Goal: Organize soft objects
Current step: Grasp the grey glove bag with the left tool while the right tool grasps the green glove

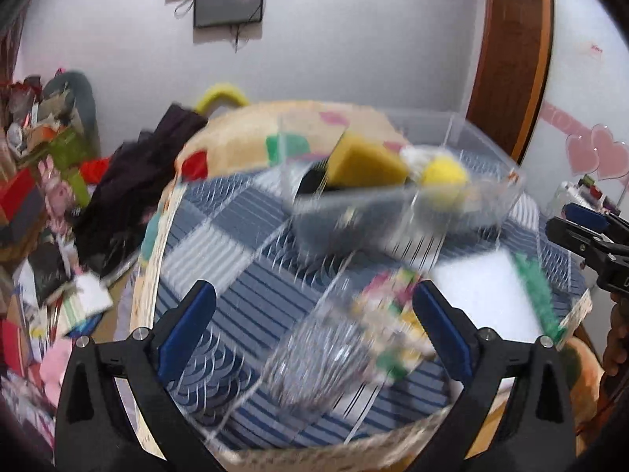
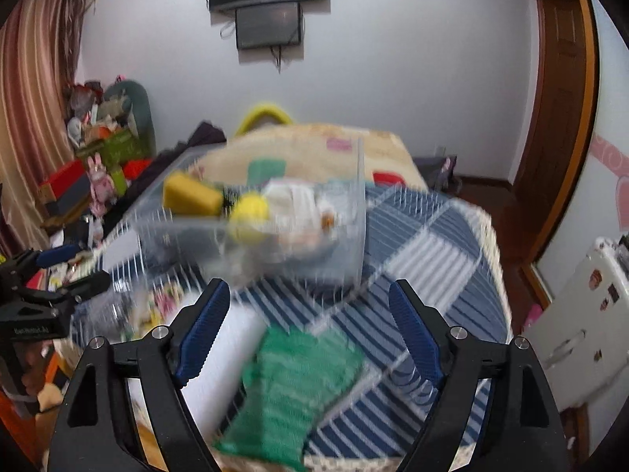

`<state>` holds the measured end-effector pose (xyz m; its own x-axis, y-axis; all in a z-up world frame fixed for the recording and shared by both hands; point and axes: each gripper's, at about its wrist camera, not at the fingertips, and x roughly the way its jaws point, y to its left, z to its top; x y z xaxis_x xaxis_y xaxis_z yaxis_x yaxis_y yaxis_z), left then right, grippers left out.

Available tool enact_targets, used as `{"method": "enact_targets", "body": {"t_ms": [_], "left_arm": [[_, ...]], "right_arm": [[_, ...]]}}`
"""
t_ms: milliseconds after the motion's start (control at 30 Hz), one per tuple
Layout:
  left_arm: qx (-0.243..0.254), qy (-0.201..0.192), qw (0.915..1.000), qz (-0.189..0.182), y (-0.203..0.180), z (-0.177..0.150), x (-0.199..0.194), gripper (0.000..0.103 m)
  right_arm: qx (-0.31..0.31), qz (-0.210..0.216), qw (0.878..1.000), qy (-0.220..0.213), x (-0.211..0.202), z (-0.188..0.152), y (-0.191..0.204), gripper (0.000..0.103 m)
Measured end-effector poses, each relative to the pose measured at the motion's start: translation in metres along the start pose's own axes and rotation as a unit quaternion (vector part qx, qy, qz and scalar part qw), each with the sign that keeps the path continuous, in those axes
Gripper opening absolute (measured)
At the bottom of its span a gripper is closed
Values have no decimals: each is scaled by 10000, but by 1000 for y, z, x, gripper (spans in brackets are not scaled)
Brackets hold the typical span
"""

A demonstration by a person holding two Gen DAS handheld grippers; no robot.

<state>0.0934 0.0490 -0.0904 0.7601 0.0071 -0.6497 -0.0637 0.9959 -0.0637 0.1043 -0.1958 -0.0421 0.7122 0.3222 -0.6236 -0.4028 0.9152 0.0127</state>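
Note:
A clear plastic box (image 1: 483, 212) (image 2: 346, 244) stands on the blue checked cloth of a round table (image 1: 243, 244) (image 2: 440, 244). In it lie a yellow sponge (image 1: 365, 167) (image 2: 190, 194), a yellow ball (image 1: 444, 179) (image 2: 249, 214) and a white cloth item (image 2: 298, 200). A green mesh scrubber (image 2: 291, 385) (image 1: 536, 287) lies partly on a white foam pad (image 1: 487, 295) (image 2: 224, 358). A clear packet with colourful print (image 1: 354, 346) lies in front of my open, empty left gripper (image 1: 314, 330). My right gripper (image 2: 308, 330) is open above the scrubber. Both views are blurred.
A cluttered pile of boxes, toys and dark clothing (image 1: 51, 204) lies left of the table. A wooden door frame (image 2: 566, 118) is on the right, a wall screen (image 2: 269, 4) behind. A white appliance (image 2: 578, 330) stands at right.

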Motion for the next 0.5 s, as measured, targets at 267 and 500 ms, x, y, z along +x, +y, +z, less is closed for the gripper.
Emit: {"method": "enact_targets", "body": {"t_ms": [267,500], "left_arm": [[-401,523,9978,77,19,-34,23,101],[-583,565,9966,-114,17,-43,38,88]], "right_arm": [[-23,159,9979,627,22,-33,7,81],[121,378,9972,639,22,-39,2,66]]}}
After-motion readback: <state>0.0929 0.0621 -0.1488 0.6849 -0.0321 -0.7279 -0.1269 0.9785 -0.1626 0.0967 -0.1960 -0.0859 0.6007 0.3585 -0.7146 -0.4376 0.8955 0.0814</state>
